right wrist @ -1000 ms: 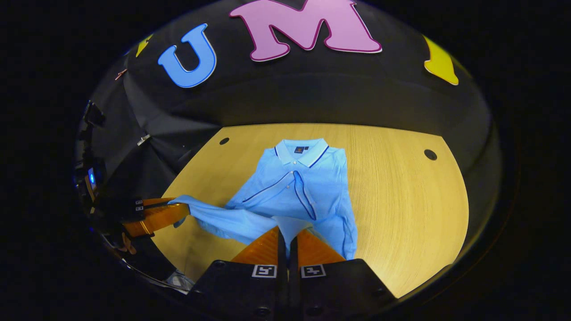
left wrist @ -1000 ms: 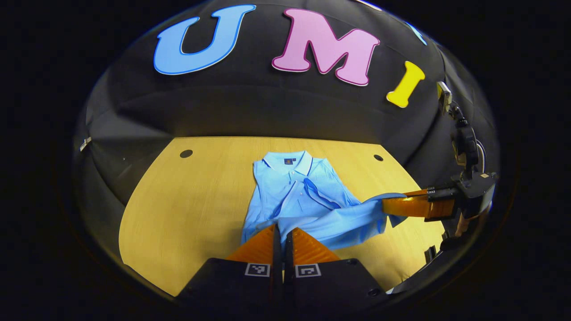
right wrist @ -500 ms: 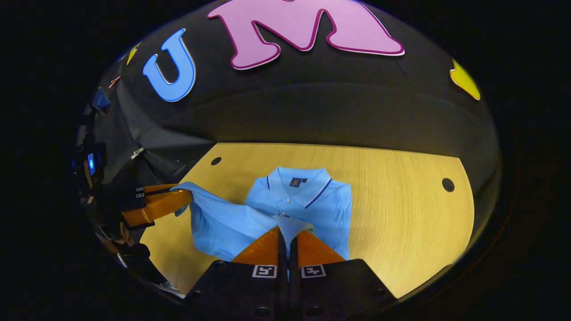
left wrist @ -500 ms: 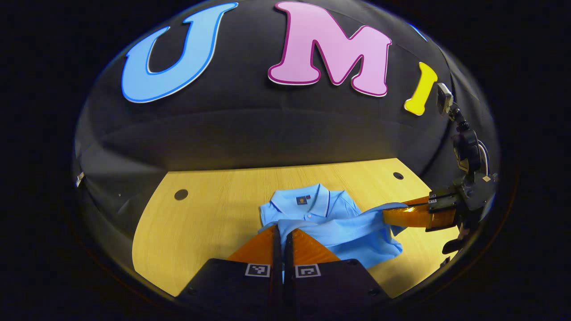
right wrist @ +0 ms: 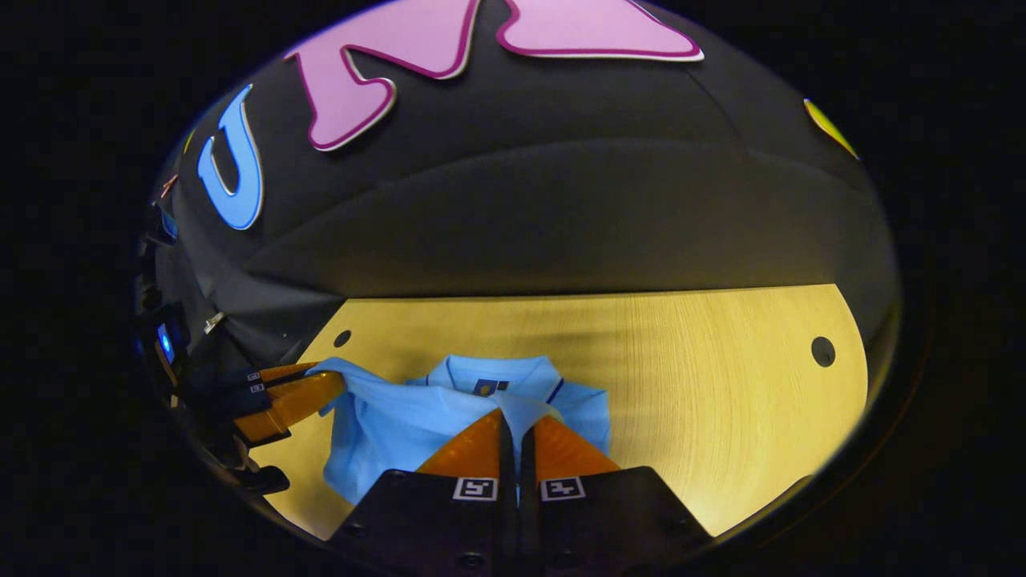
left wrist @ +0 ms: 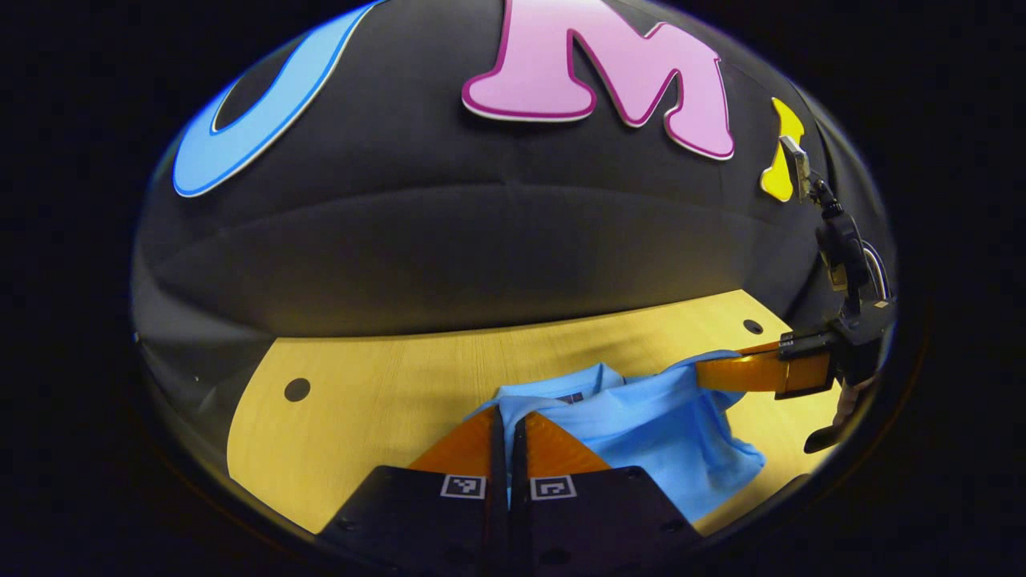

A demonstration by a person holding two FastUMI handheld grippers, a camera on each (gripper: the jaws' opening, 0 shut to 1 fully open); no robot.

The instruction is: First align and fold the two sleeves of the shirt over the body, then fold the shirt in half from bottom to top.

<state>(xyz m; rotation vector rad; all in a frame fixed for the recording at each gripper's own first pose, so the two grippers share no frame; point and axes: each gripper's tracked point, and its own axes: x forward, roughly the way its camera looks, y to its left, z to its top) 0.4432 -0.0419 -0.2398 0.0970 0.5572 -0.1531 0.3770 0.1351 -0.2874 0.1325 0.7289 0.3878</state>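
My left gripper (left wrist: 507, 421) has its jaws clamped on the hem of the light-blue short-sleeved polo shirt (left wrist: 641, 417), and my right gripper (right wrist: 517, 418) has its jaws clamped on the same hem at the other corner. The shirt lies on the pale wooden worktop (right wrist: 705, 385), its lower half lifted over the body, the collar (right wrist: 489, 373) at 12 o'clock from my right jaws. In the left gripper view the right gripper sits at 3 o'clock; in the right gripper view the left one sits at 9 o'clock.

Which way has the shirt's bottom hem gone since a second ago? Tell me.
Yes, it moved: the hem has been carried up over the shirt toward the collar, which lies in place on the table, now nearly covering the buttons.
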